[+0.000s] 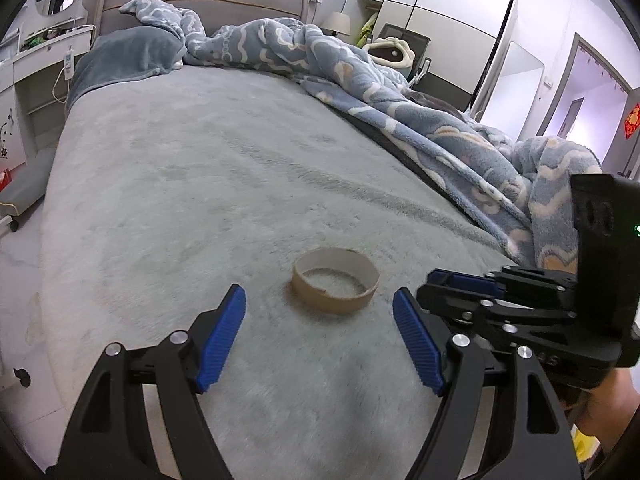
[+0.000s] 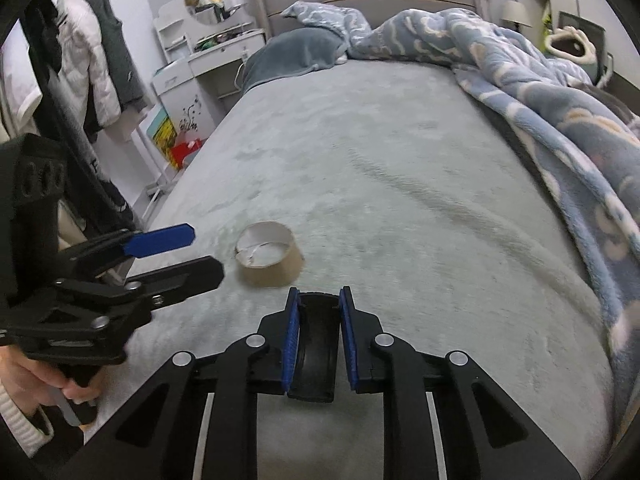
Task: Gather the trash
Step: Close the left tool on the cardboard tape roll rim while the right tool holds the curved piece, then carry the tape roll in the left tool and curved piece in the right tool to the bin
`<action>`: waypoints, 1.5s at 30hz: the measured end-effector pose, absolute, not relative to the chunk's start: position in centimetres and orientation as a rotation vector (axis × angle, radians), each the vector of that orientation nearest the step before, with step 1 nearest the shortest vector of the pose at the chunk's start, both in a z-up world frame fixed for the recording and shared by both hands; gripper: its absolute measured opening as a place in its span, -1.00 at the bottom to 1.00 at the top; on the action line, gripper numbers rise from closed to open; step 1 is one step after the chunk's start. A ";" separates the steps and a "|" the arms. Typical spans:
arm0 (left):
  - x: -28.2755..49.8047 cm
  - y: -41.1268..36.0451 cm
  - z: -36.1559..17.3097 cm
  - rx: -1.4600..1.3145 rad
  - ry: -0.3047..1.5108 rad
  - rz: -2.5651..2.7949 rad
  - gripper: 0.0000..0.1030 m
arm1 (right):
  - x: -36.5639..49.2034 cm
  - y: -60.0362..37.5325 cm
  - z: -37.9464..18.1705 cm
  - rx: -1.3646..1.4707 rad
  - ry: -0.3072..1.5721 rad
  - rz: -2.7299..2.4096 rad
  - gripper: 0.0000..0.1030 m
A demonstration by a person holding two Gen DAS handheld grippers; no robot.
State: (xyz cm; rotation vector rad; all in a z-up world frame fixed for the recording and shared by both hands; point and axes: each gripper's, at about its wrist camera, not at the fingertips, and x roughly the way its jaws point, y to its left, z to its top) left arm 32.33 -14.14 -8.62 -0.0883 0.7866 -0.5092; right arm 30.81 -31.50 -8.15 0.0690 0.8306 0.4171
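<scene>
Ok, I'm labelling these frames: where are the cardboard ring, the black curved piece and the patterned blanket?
cardboard ring [image 1: 335, 299]: left wrist view, near outer wall.
black curved piece [image 2: 316, 344]: right wrist view, middle of its strip, between the blue pads.
patterned blanket [image 1: 420, 128]: left wrist view, middle fold.

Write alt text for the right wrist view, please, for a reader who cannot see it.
The right gripper is shut on a curved black object above a grey bed cover. An empty cardboard tape roll lies just beyond it. The left gripper, with jaws open, enters from the left, and a rumpled blue blanket lies along the right side.
</scene>
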 end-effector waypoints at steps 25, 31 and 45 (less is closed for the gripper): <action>34.9 -18.0 -10.3 -0.020 0.824 -0.490 0.10 | 28.8 -37.3 -6.8 0.146 0.810 0.384 -0.62; 34.4 -17.9 -9.6 -0.015 0.813 -0.484 0.10 | 28.7 -37.3 -5.9 0.166 0.801 0.385 -0.62; 31.7 -15.8 -7.3 0.014 0.814 -0.451 0.10 | 28.2 -34.3 -3.9 0.162 0.831 0.417 -0.62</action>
